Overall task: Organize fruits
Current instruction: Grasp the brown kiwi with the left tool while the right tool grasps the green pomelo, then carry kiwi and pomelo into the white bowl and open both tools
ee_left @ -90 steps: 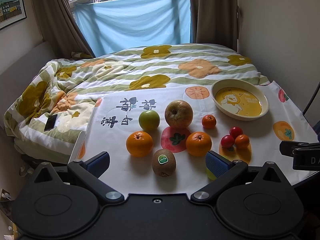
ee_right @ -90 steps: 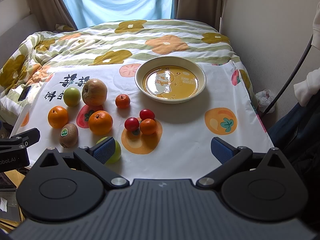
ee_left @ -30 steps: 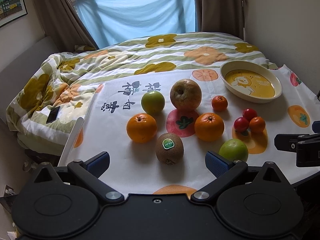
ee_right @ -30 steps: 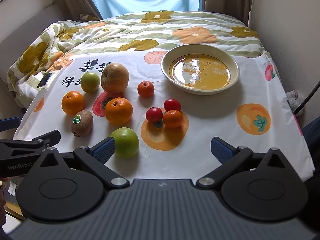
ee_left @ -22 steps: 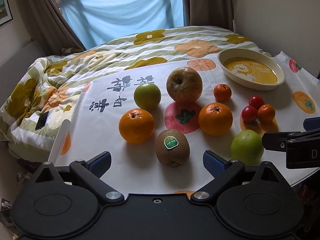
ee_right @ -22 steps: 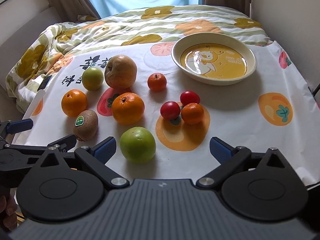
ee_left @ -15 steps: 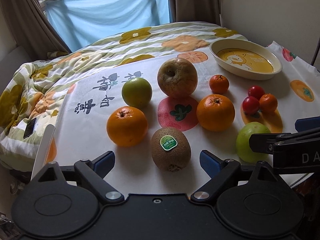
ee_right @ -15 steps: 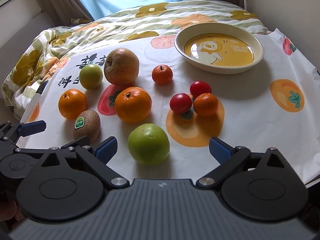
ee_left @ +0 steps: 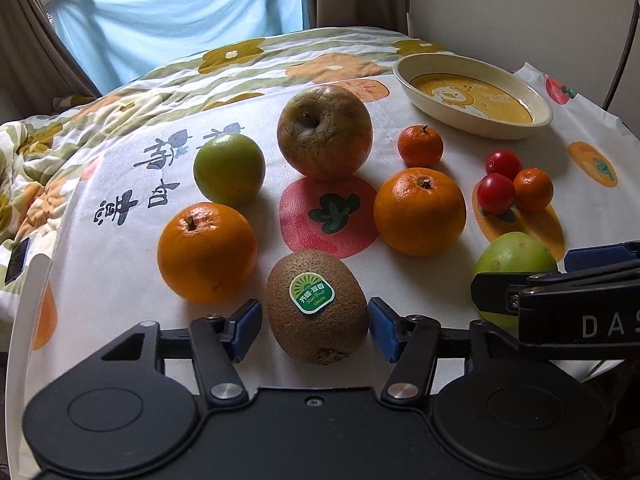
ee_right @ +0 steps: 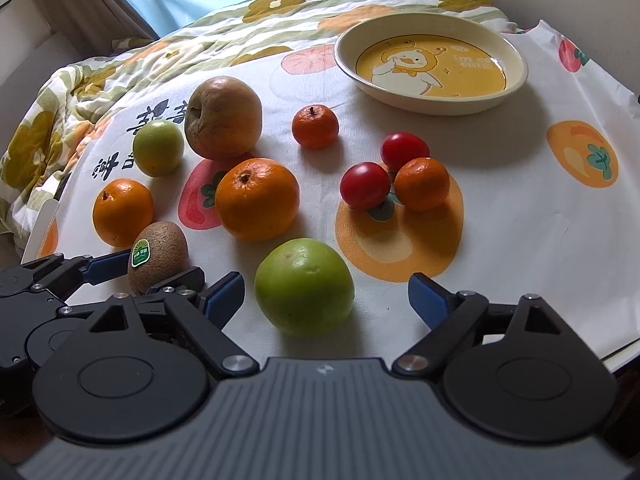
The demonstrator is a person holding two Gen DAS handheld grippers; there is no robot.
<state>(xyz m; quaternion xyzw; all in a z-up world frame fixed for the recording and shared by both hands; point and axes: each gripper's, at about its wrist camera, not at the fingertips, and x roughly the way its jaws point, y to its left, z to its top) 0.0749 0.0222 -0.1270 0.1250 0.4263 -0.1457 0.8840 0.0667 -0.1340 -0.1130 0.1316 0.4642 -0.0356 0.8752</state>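
You brought both tools in toward the fruit since three seconds ago, when both hung back from the cloth's near edge. Your left gripper (ee_left: 316,322) now straddled the kiwi (ee_left: 317,306), which was well ahead of it then; its blue pads (ee_left: 247,323) had also drawn closer together and sat just beside the kiwi on either side. Whether they actually touched it was hard to tell, so the grip itself stayed uncertain.

Your right gripper (ee_right: 326,296) stayed spread wide, with the big green apple (ee_right: 304,286) between its fingers and closer to the left one; three seconds ago that apple was half hidden behind the left finger.

Taking the kiwi as the landmark: an orange (ee_left: 206,252) lay just left of it, a second orange (ee_left: 419,211) sat beyond it to the right, the brown apple (ee_left: 325,132) stood farther back, and a small green apple (ee_left: 229,170) lay back-left. The two cherry tomatoes (ee_right: 365,185) and two mandarins (ee_right: 315,126) sat to the right and beyond. The duck plate (ee_right: 430,98) stood farthest back-right, holding no fruit, as before. Nothing on the printed cloth (ee_right: 520,220) appeared to have shifted.
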